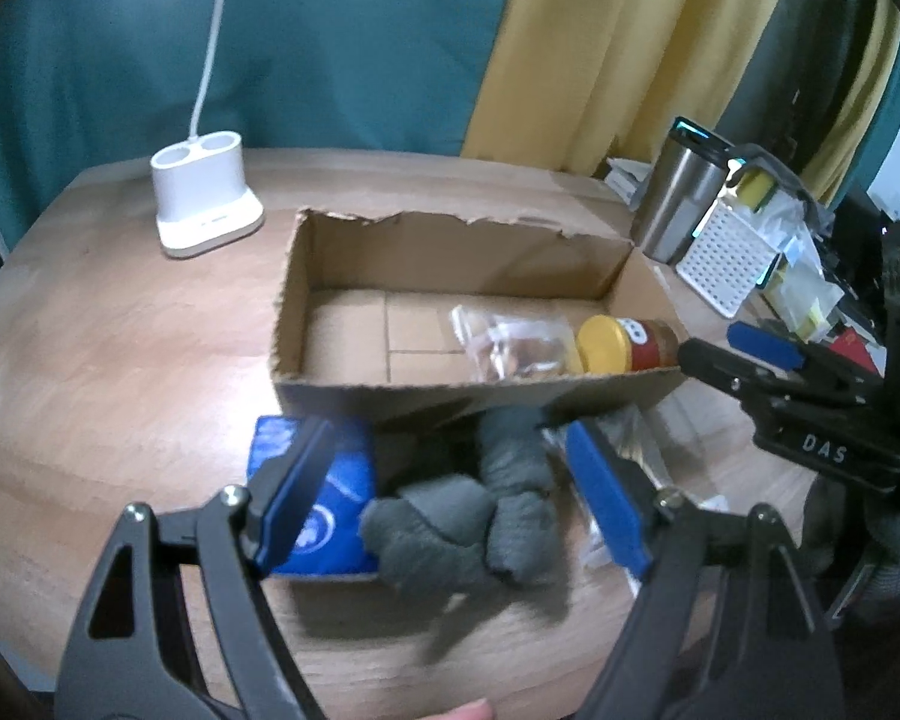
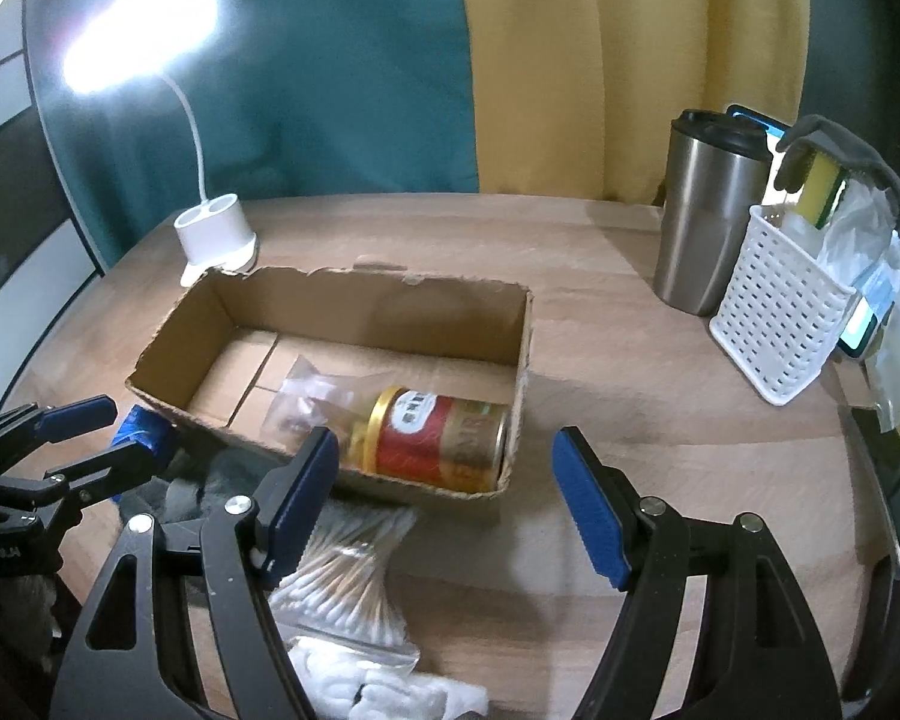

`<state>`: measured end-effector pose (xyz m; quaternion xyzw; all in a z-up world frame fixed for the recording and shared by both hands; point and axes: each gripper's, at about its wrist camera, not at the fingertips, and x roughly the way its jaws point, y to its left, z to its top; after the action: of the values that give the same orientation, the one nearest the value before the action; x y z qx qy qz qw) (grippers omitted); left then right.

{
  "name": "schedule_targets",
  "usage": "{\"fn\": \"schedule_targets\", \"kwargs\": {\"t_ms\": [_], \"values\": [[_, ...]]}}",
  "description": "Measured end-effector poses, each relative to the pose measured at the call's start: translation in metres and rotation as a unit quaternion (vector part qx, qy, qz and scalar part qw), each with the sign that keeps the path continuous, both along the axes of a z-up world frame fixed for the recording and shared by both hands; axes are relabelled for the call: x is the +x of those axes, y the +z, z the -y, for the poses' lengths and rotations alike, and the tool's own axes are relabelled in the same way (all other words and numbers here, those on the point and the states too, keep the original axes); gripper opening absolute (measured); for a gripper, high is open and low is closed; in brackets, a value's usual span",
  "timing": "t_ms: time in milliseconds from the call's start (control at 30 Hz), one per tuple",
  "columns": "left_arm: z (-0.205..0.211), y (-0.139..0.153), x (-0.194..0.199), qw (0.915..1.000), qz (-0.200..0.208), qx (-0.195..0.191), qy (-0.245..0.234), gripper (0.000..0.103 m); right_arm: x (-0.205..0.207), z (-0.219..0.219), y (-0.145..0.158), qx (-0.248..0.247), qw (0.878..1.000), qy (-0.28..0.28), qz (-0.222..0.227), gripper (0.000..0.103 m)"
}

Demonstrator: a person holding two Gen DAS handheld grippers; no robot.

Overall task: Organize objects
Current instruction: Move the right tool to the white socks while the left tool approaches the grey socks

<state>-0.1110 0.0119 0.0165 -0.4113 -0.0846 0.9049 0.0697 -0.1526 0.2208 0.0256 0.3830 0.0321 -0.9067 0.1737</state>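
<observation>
An open cardboard box (image 1: 450, 264) (image 2: 222, 300) lies on the wooden table. Inside lie a red jar with a yellow lid (image 1: 624, 345) (image 2: 438, 441) on its side and a clear plastic bag (image 1: 510, 342) (image 2: 312, 399). My left gripper (image 1: 444, 498) is open, just above a grey knit glove (image 1: 468, 522) in front of the box; a blue packet (image 1: 324, 516) lies to its left. My right gripper (image 2: 444, 498) is open and empty, over the table at the box's near right corner. A bag of cotton swabs (image 2: 348, 570) lies under its left finger.
A white lamp base (image 1: 204, 198) (image 2: 216, 237) stands at the back left. A steel travel mug (image 1: 678, 198) (image 2: 708, 204) and a white perforated basket (image 1: 726, 258) (image 2: 780, 324) with sponges and bags stand at the right. Cotton pads (image 2: 378, 684) lie near the front edge.
</observation>
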Motion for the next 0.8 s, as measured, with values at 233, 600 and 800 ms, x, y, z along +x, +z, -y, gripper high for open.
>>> {"fn": "schedule_targets", "kwargs": {"t_ms": [233, 600, 800], "values": [[0.011, -0.007, 0.014, 0.9999, 0.002, 0.002, 0.012, 0.081, 0.015, 0.004, -0.002, 0.004, 1.0, 0.0, 0.002, 0.077], [0.006, -0.015, 0.034, 1.0, 0.004, 0.006, 0.004, 0.081, 0.04, 0.001, -0.012, 0.009, 1.0, -0.004, 0.011, 0.077], [0.0, -0.017, 0.041, 1.0, 0.003, 0.005, -0.002, 0.081, 0.05, -0.006, -0.018, 0.009, 1.0, -0.008, 0.018, 0.077]]}}
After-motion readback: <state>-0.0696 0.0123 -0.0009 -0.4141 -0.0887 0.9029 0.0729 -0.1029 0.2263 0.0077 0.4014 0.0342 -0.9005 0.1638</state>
